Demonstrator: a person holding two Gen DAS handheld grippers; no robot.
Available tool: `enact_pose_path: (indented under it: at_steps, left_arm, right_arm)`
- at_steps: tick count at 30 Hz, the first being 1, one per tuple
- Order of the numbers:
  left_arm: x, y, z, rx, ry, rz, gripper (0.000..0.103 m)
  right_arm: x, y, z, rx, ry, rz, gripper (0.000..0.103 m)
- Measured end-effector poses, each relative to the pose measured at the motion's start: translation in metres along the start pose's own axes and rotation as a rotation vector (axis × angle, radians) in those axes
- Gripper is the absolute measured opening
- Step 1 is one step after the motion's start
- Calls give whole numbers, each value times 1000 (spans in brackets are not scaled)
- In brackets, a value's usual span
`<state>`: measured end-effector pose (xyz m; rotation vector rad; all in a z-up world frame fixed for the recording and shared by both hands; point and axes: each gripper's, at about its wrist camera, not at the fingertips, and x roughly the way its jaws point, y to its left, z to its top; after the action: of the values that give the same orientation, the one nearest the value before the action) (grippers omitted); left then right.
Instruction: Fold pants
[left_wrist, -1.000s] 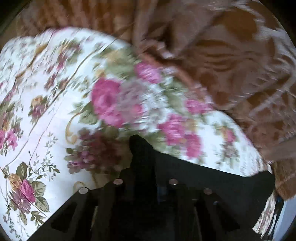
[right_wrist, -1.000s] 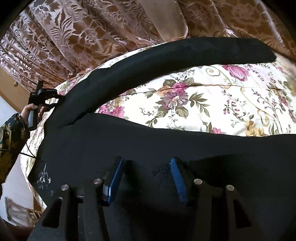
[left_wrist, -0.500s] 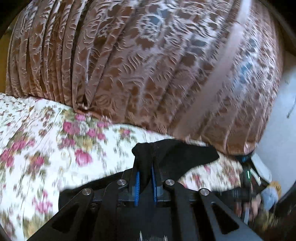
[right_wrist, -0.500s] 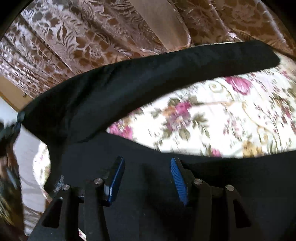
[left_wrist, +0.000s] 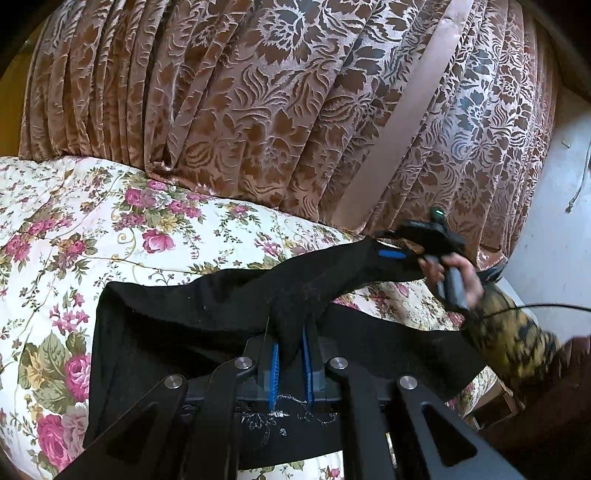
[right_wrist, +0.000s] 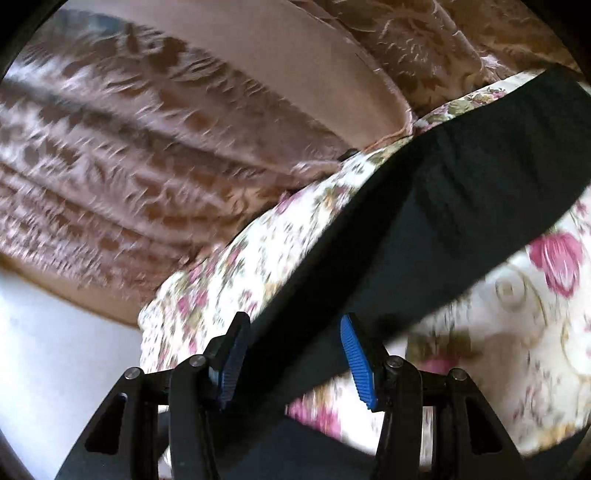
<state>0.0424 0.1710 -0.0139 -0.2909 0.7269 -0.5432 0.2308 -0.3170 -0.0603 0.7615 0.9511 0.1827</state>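
So the fold is only partway there, I'd say. The black pants are spread on the floral bedspread, filling the lower middle of the left wrist view, with one leg raised off the bed and stretched like a band toward the right of that frame. The other leg looks like it lies flat underneath, running to the lower right. Nothing is stacked neatly yet, so my read is that the first fold, leg over leg, is in progress and every later fold is left to do.

The left gripper sits bottom centre of its own view, angled down at the bed, its blue pads squeezed narrow on a bunch of the black fabric, so it's clamped on the pants.

The right gripper is at the bottom of its own view, also tilted down, jaws about half apart, with the raised pant leg running between the pads and off to the upper right. That frame is blurry, and I can't tell whether the pads actually press the cloth or it just passes through. In the left wrist view you see it at mid right, held by a hand in a patterned sleeve, right at the end of the raised leg.

Brown patterned curtains hang behind the bed.
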Motion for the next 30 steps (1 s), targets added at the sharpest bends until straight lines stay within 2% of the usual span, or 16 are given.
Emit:
enact_pose_path:
  at_steps: [2,4,6,8,13,17,20,23,30]
  left_arm:
    - [1,2,1,10,7,6,9]
    - [5,6,7,11,10,20,9]
    - [10,14,18,7,2,50,9]
    - [14,21,37,29,-25,110,9]
    - [18,45,101,20,-128,224,9]
    - [24,51,121,46,-149,281,9]
    - [21,54,112,45,-145,292,10]
    - [12,61,85,10,-136,288,10]
    - [-14,86,1,-133,-94,300,10]
  right_arm:
    - [18,-3,17,29,17,-44,50]
    - [37,-10,30,57,40,-95,36]
    - [46,-16,38,69,51,-114,13]
    - [48,-16,41,54,45,-130,10]
    - [12,-4,35,-41,-21,-65,8]
    - [-25,8,21,-106,-75,10,8]
    - [-58,11,-2,-158,-109,61,8]
    - [-84,9,-34,-207,-110,91,8]
    - [-108,-6,-129,-280,-24,87,8]
